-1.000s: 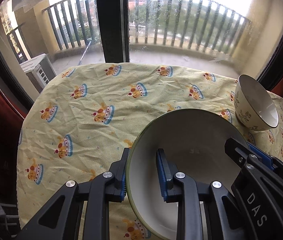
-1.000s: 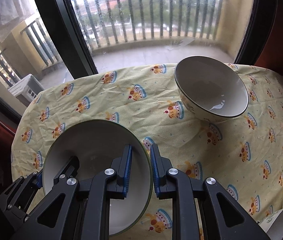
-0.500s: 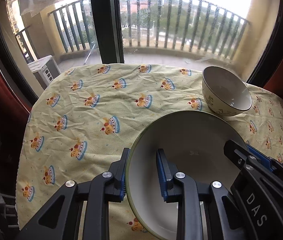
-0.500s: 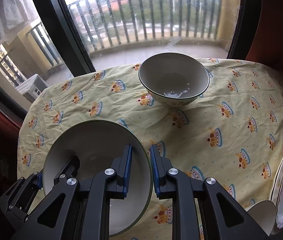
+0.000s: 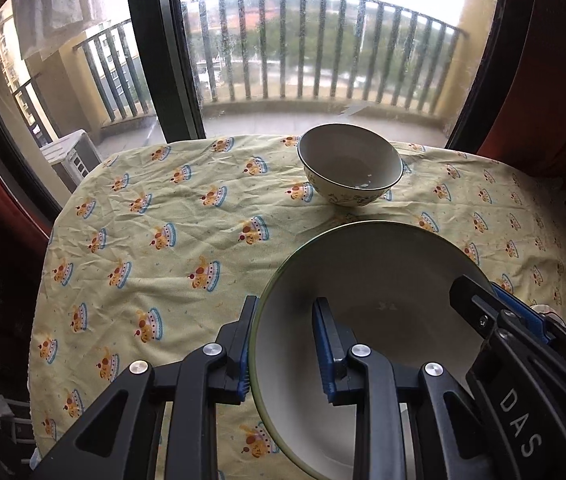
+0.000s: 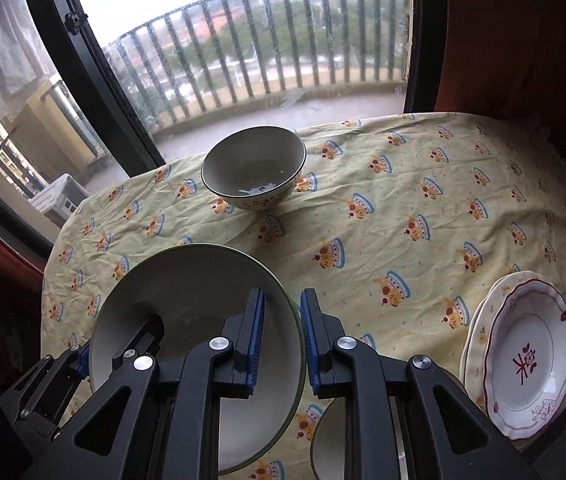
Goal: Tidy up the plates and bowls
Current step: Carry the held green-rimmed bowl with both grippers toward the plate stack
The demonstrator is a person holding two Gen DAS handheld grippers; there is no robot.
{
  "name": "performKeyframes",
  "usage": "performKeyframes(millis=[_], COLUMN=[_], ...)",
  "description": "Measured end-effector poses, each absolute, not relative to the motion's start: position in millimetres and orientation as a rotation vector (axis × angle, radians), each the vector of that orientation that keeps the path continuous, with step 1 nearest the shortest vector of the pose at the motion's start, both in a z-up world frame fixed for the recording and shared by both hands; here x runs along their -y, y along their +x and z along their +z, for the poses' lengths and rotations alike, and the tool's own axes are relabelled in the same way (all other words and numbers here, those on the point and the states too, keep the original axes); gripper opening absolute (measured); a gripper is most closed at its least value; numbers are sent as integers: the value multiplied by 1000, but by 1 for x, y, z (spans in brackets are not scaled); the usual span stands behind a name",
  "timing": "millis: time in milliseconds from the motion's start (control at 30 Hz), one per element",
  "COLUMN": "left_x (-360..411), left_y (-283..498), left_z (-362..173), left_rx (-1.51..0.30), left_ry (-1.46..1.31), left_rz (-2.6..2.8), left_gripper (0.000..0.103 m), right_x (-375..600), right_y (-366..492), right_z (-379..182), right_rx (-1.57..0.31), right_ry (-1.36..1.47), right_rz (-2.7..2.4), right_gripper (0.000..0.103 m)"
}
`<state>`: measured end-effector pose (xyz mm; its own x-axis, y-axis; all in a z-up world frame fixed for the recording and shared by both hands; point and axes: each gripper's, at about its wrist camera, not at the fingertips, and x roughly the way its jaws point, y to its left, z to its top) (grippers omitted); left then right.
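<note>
Left wrist view has the left gripper pinching the near-left rim of the big bowl, one pad outside the wall and one inside. The right gripper comes in from the right and its jaws are pressed on the opposite rim. So both hold the same bowl, and it hangs above the tablecloth, not resting on it.

Compared with a second ago, the small bowl sat at the right edge of this view, close and cut off; now it stands farther away, near the far edge of the table and more to the middle. The grip on the big bowl looks the same in all frames. I judge that the big bowl is being carried back and to the right, away from the small bowl, probably toward the other dishes.

Right wrist view shows what the left one does not: two stacked plates at the near right, the top one white with a red mark, and the rim of another bowl just under the right gripper. The left gripper is visible at the left rim there. The landing place needs care, because that bowl below is partly hidden by the fingers.
</note>
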<state>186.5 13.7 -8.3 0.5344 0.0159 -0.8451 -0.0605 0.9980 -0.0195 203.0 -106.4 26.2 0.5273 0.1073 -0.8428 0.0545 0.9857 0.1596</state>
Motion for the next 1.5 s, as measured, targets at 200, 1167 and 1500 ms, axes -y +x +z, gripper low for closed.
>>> performKeyframes(millis=[200,1167,1500], left_x=[14,87,85], left_y=[175,116,116], left_z=[-1,-44,-68], left_rx=[-994,-1027,-1079], left_ry=[-28,-39,-45], left_rz=[-3,-25,-8], left_gripper=[24,24,24], right_x=[136,216,210], right_y=[186,120,123], right_z=[36,1,-26], right_rx=[-1010,-1062,-1122], right_ry=[189,121,91], right_rz=[-3,-19,-1], right_gripper=[23,23,23])
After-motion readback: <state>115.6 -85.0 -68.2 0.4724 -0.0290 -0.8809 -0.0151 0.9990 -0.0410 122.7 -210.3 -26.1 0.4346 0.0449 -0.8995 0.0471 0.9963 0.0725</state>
